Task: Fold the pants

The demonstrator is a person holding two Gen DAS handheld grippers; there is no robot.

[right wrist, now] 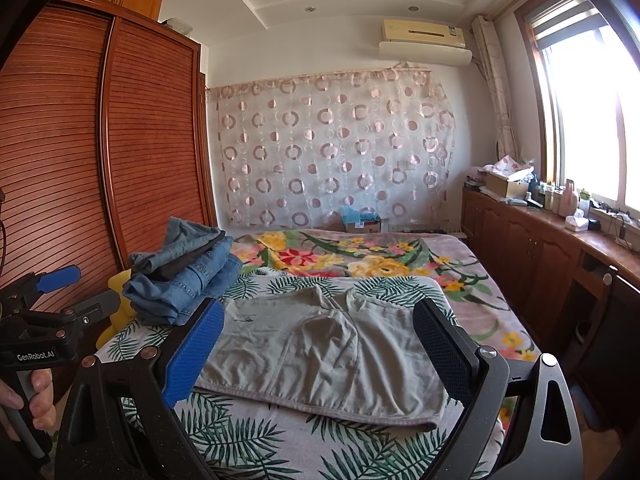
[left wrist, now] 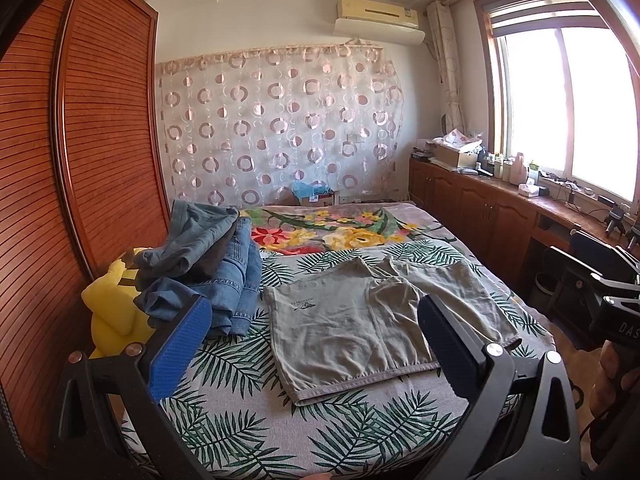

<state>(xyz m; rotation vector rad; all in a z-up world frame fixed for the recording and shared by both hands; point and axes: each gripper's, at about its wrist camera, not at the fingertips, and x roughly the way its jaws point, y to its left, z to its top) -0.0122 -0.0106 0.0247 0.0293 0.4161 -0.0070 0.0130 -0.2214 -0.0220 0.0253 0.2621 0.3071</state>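
The grey-green cotton pants (left wrist: 360, 328) lie flat on the leaf-print bedspread (left wrist: 240, 420), legs pointing to the far side. Both the left gripper (left wrist: 312, 344) & right gripper (right wrist: 320, 344) are spread wide, holding nothing. Pinch waistband corners w/ both, lift evenly, keep edges aligned.

Grey pants (right wrist: 320, 356) flat on leaf-print bedspread (right wrist: 248, 432); right tool (right wrist: 316, 344) open above; jeans pile (right wrist: 180, 280) beside.

Your bed (left wrist: 240, 420) wears a palm-leaf sheet. On it, the grey pants (left wrist: 360, 328) lie flat; left of them sits a stack of jeans (left wrist: 224, 272), a yellow plush toy (left wrist: 112, 312) beside the stack. Beyond the pants spreads a floral blanket (left wrist: 340, 228).
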